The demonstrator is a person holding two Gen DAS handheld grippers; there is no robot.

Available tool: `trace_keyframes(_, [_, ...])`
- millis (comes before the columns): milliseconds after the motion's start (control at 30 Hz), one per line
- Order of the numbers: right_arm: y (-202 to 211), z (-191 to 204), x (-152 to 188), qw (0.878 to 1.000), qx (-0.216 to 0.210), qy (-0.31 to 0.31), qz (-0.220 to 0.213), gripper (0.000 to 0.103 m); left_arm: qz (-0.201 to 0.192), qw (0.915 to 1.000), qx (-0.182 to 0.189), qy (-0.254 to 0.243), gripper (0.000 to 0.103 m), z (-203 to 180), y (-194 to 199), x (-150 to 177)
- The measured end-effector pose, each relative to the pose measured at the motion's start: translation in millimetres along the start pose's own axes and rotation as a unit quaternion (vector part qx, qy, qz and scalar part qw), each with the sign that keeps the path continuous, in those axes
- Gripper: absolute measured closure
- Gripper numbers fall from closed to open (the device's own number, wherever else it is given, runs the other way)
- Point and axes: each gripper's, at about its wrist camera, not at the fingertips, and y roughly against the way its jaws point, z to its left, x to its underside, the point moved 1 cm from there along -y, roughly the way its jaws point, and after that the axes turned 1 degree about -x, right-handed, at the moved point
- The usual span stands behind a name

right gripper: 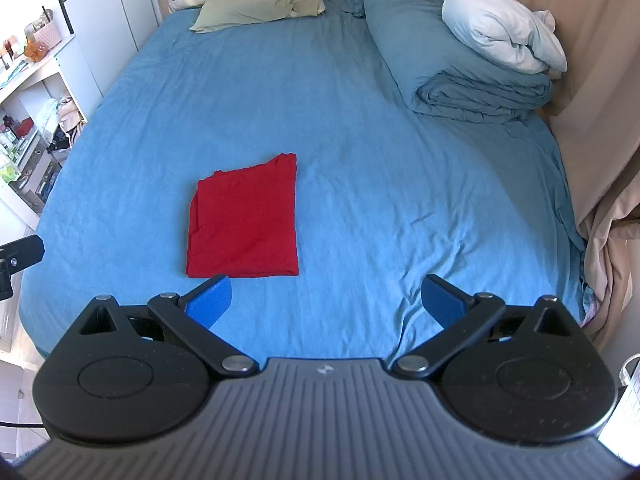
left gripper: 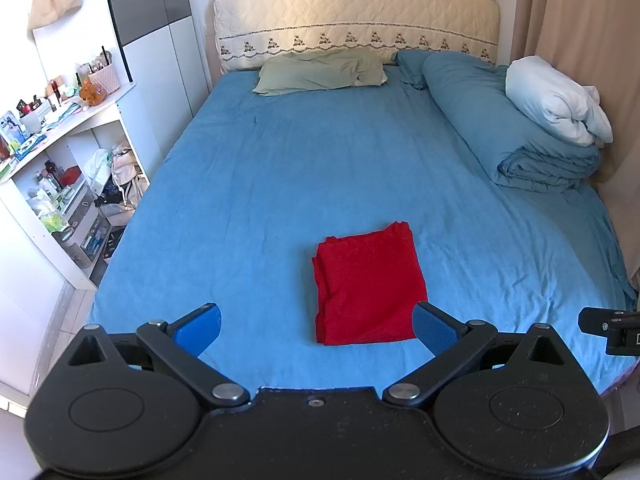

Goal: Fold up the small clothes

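Observation:
A red garment (left gripper: 368, 284) lies folded into a flat rectangle on the blue bed sheet (left gripper: 320, 160), near the foot of the bed. It also shows in the right wrist view (right gripper: 246, 220). My left gripper (left gripper: 318, 328) is open and empty, held above the bed's near edge, with the garment just ahead between its blue pads. My right gripper (right gripper: 326, 300) is open and empty, to the right of the garment, its left pad (right gripper: 210, 300) close to the garment's near edge.
A green pillow (left gripper: 320, 70) lies at the headboard. A rolled blue duvet (left gripper: 512, 120) with a white pillow (left gripper: 556, 100) lies along the right side by the curtain (right gripper: 592, 80). A cluttered white shelf (left gripper: 60, 160) stands left of the bed.

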Motion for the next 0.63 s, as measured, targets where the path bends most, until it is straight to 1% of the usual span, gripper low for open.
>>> trace_keyframes(200, [1, 6, -1, 1.000, 0.003, 0.003, -0.004, 0.000, -0.005, 1.0000, -0.001, -0.003, 0.000, 2, 1, 1])
trace_keyframes(400, [2, 7, -1, 1.000, 0.003, 0.004, -0.005, 0.000, -0.016, 0.9997, -0.017, -0.008, 0.000, -1, 5, 3])
trace_keyframes(633, [3, 14, 1, 1.000, 0.005, 0.003, -0.008, 0.000, -0.023, 0.9995, -0.019, -0.010, 0.000, -1, 7, 1])
